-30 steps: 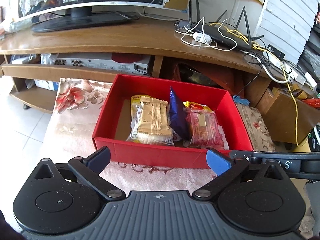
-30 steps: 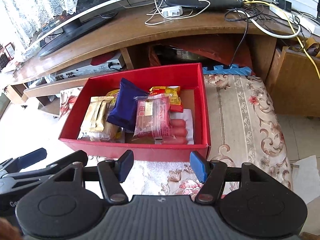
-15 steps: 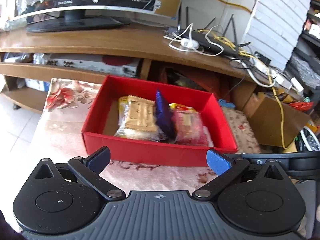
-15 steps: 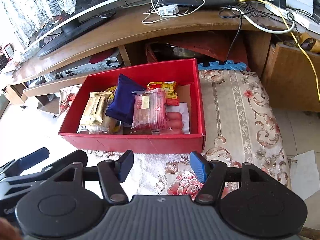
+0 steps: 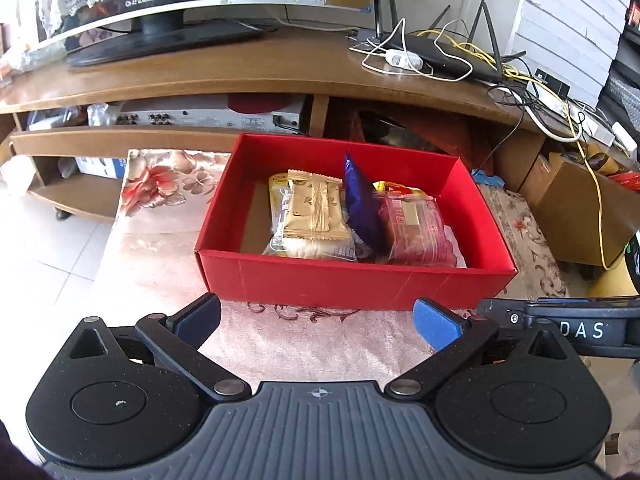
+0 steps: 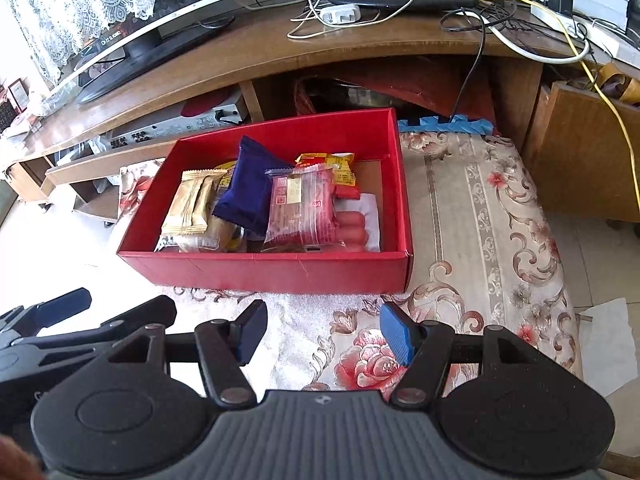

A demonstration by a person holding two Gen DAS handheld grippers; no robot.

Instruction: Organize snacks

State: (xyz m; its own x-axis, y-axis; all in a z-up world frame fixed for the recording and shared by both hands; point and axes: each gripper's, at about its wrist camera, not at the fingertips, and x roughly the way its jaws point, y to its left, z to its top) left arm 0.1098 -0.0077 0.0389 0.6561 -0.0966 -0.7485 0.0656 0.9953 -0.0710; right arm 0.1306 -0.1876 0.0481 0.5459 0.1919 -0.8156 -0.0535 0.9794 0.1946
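Red box (image 6: 280, 272) on a floral cloth (image 6: 480, 216), at 12 o'clock from both grippers. Contents: gold packet (image 6: 192, 204), dark blue packet (image 6: 248, 188), pink clear packet (image 6: 300, 212), sausages (image 6: 352, 228) half covered, a yellow-red pack (image 6: 336, 168) mostly buried. Labels unreadable. Left hand-held gripper (image 5: 316, 322) wide, empty. Right hand-held gripper (image 6: 322, 338) narrower, empty.

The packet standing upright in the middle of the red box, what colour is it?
Dark blue packet, plain with no print I can make out. It shows best in the right wrist view.
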